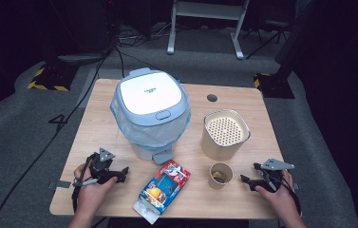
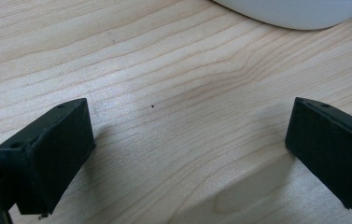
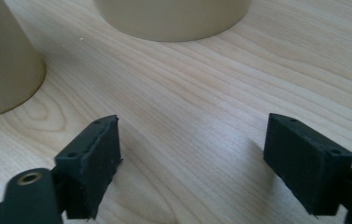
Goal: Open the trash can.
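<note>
A lidded white-and-blue bin [image 1: 151,111] lined with a clear bag stands mid-table. To its right is a beige canister [image 1: 224,134] with a perforated top. In front of that stands a small paper cup [image 1: 221,175] with something inside. A colourful snack packet [image 1: 162,190] lies at the front centre. My left gripper [image 1: 122,174] rests open on the wood at front left, nothing between its jaws [image 2: 190,149]. My right gripper [image 1: 249,182] rests open at front right, just right of the cup [image 3: 3,65], with the canister base [image 3: 171,18] ahead.
The wooden table [image 1: 100,123] has a round cable hole [image 1: 211,98] at the back right. Cables trail over the grey floor at left. A white frame [image 1: 207,23] stands behind the table. The bin's white base [image 2: 299,11] lies ahead of the left jaws.
</note>
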`<state>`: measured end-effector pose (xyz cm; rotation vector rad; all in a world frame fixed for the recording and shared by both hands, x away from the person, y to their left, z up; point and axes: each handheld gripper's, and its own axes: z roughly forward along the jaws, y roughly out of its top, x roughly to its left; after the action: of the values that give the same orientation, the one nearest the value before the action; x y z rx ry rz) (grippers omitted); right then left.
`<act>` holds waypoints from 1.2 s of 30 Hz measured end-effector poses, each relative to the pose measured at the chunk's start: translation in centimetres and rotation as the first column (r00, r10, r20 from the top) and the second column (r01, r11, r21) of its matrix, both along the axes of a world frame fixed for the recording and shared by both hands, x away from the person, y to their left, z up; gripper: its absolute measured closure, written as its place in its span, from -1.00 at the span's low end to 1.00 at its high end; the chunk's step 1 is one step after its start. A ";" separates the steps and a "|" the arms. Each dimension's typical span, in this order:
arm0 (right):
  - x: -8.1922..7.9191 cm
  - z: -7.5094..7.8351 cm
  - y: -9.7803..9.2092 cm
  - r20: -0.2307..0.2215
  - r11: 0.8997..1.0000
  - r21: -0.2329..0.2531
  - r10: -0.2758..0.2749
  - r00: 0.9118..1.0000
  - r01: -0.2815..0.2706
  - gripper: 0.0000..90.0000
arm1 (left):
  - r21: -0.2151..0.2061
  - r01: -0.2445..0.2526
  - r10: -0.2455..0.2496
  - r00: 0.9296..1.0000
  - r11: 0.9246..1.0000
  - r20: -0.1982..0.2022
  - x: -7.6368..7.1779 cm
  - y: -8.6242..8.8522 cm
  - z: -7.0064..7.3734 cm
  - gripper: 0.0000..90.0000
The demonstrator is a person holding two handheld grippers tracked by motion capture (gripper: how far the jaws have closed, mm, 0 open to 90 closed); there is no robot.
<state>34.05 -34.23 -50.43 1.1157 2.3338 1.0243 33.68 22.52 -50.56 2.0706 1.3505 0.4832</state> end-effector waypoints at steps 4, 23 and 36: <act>0.0 0.0 0.0 -0.002 1.000 -0.001 0.003 1.000 -0.003 -0.62 | -0.007 -0.029 0.029 0.999 1.000 0.025 -0.5 0.1 0.1 -0.64; 0.1 0.0 0.0 -0.003 1.000 0.006 -0.002 1.000 0.002 -0.60 | -0.089 0.153 -0.147 0.987 0.984 0.071 -1.9 3.0 3.3 0.27; 0.2 0.0 0.0 -0.001 1.000 0.004 0.013 1.000 -0.013 -0.59 | -0.116 0.224 -0.208 0.969 0.968 0.134 -2.2 0.9 8.3 0.11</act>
<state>34.28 -34.27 -50.45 1.1049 2.3435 1.0340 31.48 23.44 -42.25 2.0171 1.0431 0.4071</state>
